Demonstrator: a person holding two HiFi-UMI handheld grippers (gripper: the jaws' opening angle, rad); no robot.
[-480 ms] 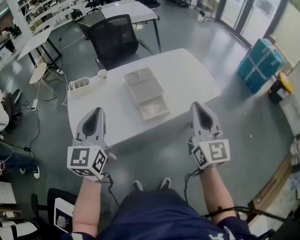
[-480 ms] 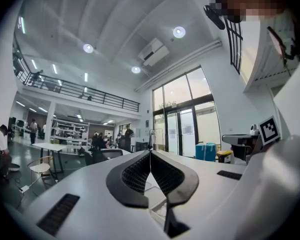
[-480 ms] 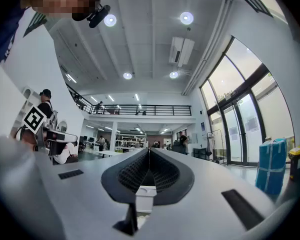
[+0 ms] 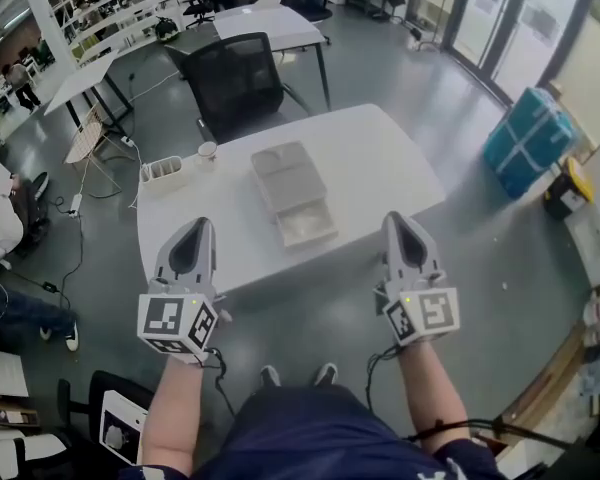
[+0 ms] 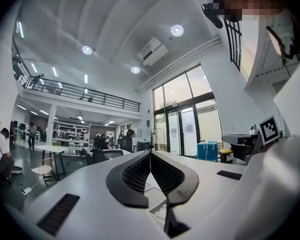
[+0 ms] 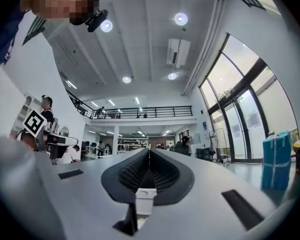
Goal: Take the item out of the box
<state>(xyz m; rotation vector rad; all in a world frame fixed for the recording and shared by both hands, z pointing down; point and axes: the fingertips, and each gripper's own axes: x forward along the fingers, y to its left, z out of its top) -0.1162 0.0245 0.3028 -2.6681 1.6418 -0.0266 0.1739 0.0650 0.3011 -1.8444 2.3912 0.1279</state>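
A pale grey box lies open in the middle of the white table, its lid part toward the far side and its tray toward me. I cannot make out the contents from here. My left gripper hovers at the table's near edge, left of the box, jaws closed tip to tip and empty. My right gripper hovers at the near edge on the box's right, also shut and empty. In the left gripper view the shut gripper points across the table, with the box below it. The right gripper looks the same.
A white slotted rack and a small cup stand at the table's far left corner. A black office chair is behind the table. A teal suitcase stands on the floor to the right. More desks and people are at the far left.
The head view has shifted slightly. Both grippers hold nearly the same places before the table, still shut and empty.
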